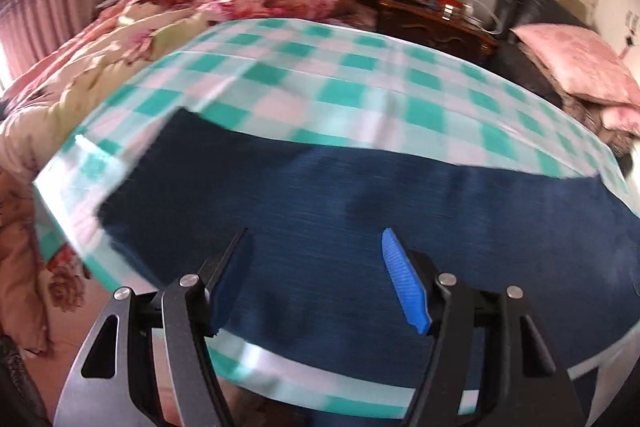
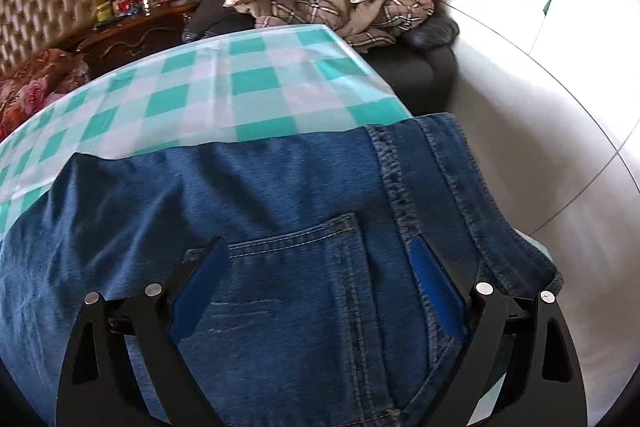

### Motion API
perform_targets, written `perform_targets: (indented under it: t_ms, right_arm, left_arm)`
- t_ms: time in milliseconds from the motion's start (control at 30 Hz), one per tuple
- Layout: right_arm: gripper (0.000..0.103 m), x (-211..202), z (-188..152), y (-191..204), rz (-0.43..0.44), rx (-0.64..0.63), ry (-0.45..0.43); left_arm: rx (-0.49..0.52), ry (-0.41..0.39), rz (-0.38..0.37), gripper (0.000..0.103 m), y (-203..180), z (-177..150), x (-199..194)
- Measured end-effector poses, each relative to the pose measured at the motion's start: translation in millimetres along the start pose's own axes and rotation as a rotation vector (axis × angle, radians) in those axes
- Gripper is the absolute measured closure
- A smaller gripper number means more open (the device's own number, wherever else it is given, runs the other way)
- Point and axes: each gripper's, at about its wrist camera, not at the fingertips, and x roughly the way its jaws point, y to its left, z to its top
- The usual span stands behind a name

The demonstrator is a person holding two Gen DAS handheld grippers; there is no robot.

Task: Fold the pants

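Checked cloth (image 2: 256, 83) under jeans (image 2: 280, 267); bedroom beyond.

Blue denim pants (image 2: 280, 211) lie flat across the checked tablecloth (image 2: 248, 83), back pocket up.

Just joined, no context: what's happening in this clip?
A person is folding pants with a hand-held gripper in each hand. A pair of blue jeans lies spread along the near edge of a table with a green-and-white checked cloth. The left hand-held gripper hangs open above a leg, the right hand-held gripper open above the back pocket near the waistband. Neither grips any fabric. The jeans look folded lengthwise already, not yet across.
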Motion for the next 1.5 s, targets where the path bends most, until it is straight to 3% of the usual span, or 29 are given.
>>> perform_targets:
  t_ms: [167,267,533,633,800,900,933,1000,1067,1100,1167,1267,1333,1400,1500]
  right_arm:
    - [0.015,10,-6,-4,-0.031,-0.003,0.025]
    - [0.015,18,-11,-15,-0.096,0.000,0.045]
    - [0.015,20,-18,-37,-0.088,0.035,0.054]
    - [0.015,11,-18,-40,-0.106,0.035,0.030]
    - [0.015,-40,-30,8,0.029,-0.110,-0.078]
    - [0.015,-58,-49,50,0.151,-0.179,-0.064]
    - [0.015,-62,-56,67,0.209,-0.201,-0.046]
    - [0.015,-65,-64,88,0.238,-0.225,-0.042]
    - [0.015,-67,-69,110,0.275,-0.230,-0.017]
    - [0.015,-69,-69,117,0.298,-0.226,-0.021]
    - [0.014,-73,-63,130,0.308,-0.225,-0.031]
    - [0.014,-65,-50,137,0.367,-0.135,0.055]
    - [0.014,-76,-52,138,0.353,-0.142,0.034]
    - [0.014,-94,-64,151,0.335,-0.245,-0.023]
    - [0.014,-94,-77,169,0.355,-0.312,-0.004]
  left_arm:
    - [0.113,0.031,-0.070,0.036,-45,-17,5]
    - [0.172,0.045,-0.057,0.036,-59,-28,8]
    - [0.085,0.086,-0.013,0.036,-43,-33,17]
    - [0.097,0.067,-0.041,0.036,-52,-33,11]
    - [0.231,0.044,-0.129,0.035,-103,-40,8]
    - [0.290,0.074,-0.119,0.035,-116,-48,18]
    - [0.266,0.092,-0.098,0.035,-107,-48,23]
    - [0.201,0.118,-0.033,0.035,-86,-42,28]
    - [0.053,0.113,-0.005,0.035,-54,-26,24]
    - [-0.013,0.096,-0.046,0.034,-42,-17,19]
    - [-0.199,0.060,-0.196,0.028,-18,5,12]
    - [-0.275,0.043,-0.239,0.028,-9,24,14]
    - [-0.228,0.030,-0.179,0.028,-16,25,9]
    - [-0.118,0.021,-0.133,0.024,-34,11,5]
    - [0.090,0.048,-0.083,0.024,-67,-21,15]
